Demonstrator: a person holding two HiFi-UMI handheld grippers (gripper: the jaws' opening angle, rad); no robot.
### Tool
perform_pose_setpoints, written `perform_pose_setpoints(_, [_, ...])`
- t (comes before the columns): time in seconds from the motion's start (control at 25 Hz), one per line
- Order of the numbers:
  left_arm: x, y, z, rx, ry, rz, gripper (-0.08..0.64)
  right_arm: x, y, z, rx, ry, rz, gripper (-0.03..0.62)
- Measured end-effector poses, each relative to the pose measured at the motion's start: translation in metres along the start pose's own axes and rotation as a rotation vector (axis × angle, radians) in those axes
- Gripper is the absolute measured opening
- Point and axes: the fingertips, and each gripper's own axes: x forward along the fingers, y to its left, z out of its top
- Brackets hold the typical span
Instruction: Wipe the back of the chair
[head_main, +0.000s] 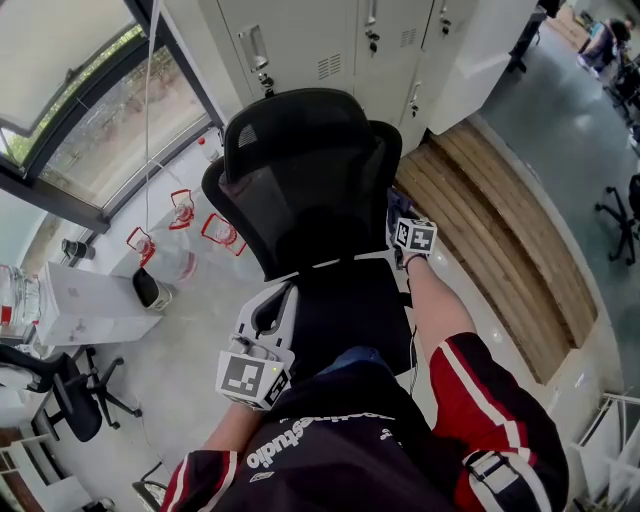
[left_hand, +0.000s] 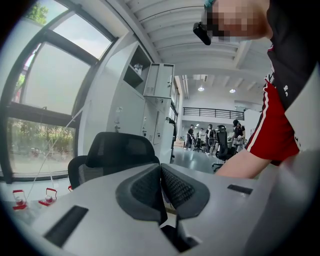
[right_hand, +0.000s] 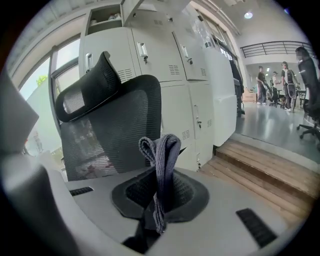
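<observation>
A black mesh office chair (head_main: 300, 190) stands in front of me with its back (right_hand: 117, 125) and headrest turned my way. My right gripper (head_main: 400, 222) is at the right edge of the chair back, shut on a folded grey-blue cloth (right_hand: 160, 167) that sticks up between the jaws. The cloth is close to the mesh; contact cannot be told. My left gripper (head_main: 272, 305) is lower and to the left, near the seat, its jaws closed together with nothing between them (left_hand: 161, 187). In the left gripper view the chair (left_hand: 117, 152) is a little way off.
Grey lockers (head_main: 330, 40) stand right behind the chair. A wooden step (head_main: 500, 230) runs along the right. Clear containers with red handles (head_main: 180, 215) and a white box (head_main: 90, 300) sit on the floor at left under the window. Another black chair (head_main: 70, 395) is at lower left.
</observation>
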Motion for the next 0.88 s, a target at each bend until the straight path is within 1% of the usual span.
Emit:
perform_pose_setpoints(0.12, [-0.002,-0.002,0.005,0.002,-0.009,-0.009,0.028,-0.009,-0.003,-0.001,-0.007,0.005,-0.011,0.057])
perform_pose_setpoints(0.24, [-0.008,0.003,0.009,-0.004,-0.021,0.006,0.028,-0.014,0.002,-0.005,-0.011,0.013,-0.013,0.057])
perform_pose_setpoints(0.32, [-0.016,0.009,0.012,-0.012,-0.035,0.028,0.028,-0.019,0.013,-0.011,-0.011,0.006,-0.008,0.057])
perform_pose_setpoints(0.4, [-0.026,0.018,0.014,-0.02,-0.051,0.054,0.028,-0.027,0.027,-0.016,-0.019,-0.023,-0.013,0.057])
perform_pose_setpoints(0.52, [-0.044,0.034,0.017,-0.042,-0.076,0.104,0.028,-0.035,0.058,-0.034,-0.017,-0.047,-0.016,0.057])
perform_pose_setpoints(0.64, [-0.063,0.05,0.017,-0.07,-0.102,0.161,0.028,-0.035,0.101,-0.06,-0.014,-0.02,0.03,0.057])
perform_pose_setpoints(0.88, [-0.102,0.069,0.008,-0.103,-0.112,0.254,0.028,-0.028,0.209,-0.101,-0.045,0.041,0.2,0.057])
